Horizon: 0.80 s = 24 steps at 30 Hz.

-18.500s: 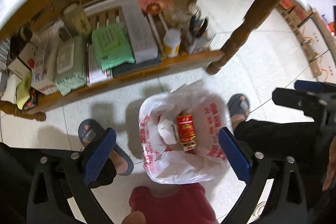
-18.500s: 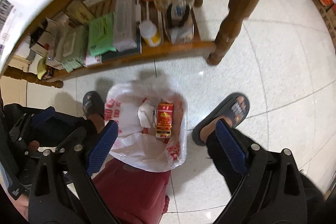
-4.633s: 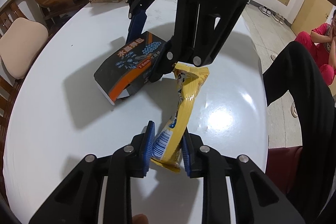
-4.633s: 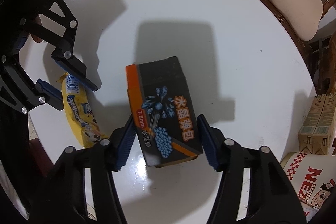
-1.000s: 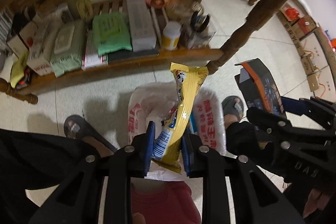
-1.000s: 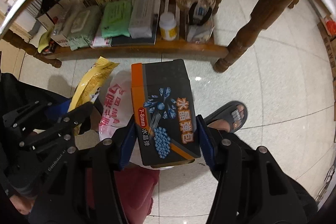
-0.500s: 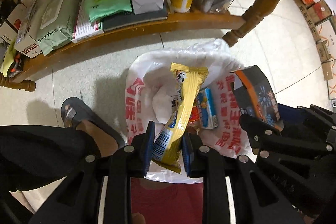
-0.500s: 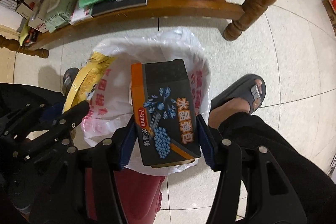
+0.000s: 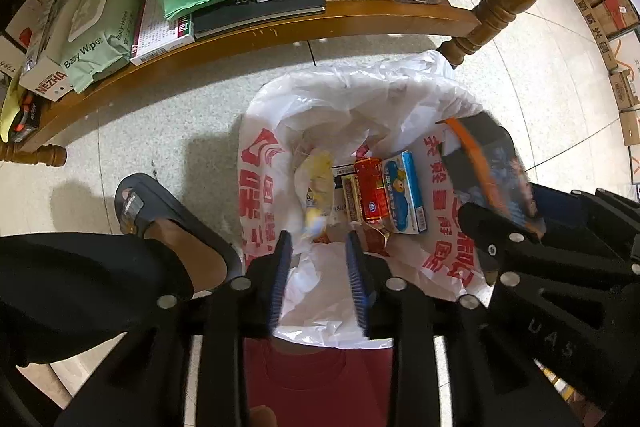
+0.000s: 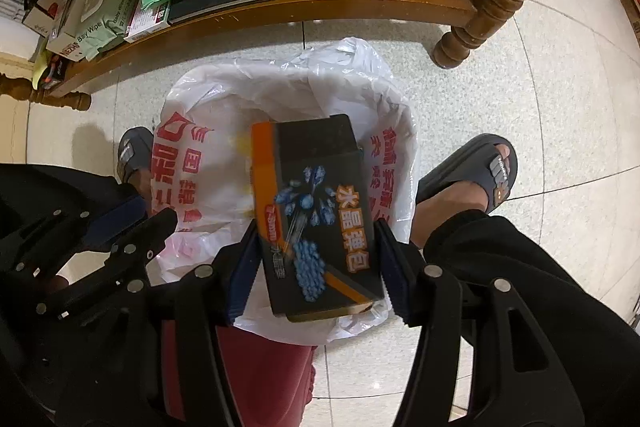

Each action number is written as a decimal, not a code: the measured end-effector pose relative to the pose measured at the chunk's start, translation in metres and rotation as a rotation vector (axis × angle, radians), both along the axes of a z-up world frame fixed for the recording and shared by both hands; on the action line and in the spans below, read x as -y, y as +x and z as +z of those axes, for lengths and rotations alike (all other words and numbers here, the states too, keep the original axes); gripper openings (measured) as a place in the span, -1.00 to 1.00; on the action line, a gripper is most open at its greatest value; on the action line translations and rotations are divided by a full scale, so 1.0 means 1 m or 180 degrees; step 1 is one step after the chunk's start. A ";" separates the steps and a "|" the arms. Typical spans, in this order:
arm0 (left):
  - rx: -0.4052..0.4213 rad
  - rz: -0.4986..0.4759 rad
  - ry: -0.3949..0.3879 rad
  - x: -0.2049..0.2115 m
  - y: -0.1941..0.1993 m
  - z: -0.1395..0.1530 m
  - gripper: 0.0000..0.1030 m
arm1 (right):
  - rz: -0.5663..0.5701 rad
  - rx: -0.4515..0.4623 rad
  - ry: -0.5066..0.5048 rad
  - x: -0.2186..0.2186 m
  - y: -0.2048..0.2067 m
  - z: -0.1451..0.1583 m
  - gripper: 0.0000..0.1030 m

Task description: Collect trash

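Two grippers over white trash bag [image 9: 340,99]. Left gripper [image 9: 320,247]: jaws parted, nothing held; blurred yellow wrapper [image 9: 318,179] inside bag beside red and blue cartons. Right gripper [image 10: 316,259]: clamped on black-orange box [image 10: 316,211], "7-8mm" legible. Left view alone shows bag contents, "Baby Wipes" pack [image 9: 96,39].

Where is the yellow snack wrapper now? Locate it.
In the left wrist view, the yellow snack wrapper lies inside the white trash bag, left of the red carton.
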<state>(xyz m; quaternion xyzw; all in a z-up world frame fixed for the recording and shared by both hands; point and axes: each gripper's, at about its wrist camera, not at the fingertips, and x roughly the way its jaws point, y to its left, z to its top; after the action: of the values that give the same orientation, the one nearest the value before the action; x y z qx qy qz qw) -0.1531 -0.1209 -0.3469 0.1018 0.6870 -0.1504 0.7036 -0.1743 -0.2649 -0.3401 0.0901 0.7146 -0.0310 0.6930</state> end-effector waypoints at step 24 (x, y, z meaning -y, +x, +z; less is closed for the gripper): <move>0.0623 0.0344 -0.0129 -0.031 0.019 0.088 0.83 | -0.0114 0.0410 -0.0104 0.016 -0.003 0.090 0.70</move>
<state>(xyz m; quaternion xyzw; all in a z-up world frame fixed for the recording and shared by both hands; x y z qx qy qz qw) -0.1346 -0.0896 -0.2585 0.0646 0.6163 -0.1154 0.7764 -0.1776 -0.2809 -0.2498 0.0933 0.6662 -0.0492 0.7383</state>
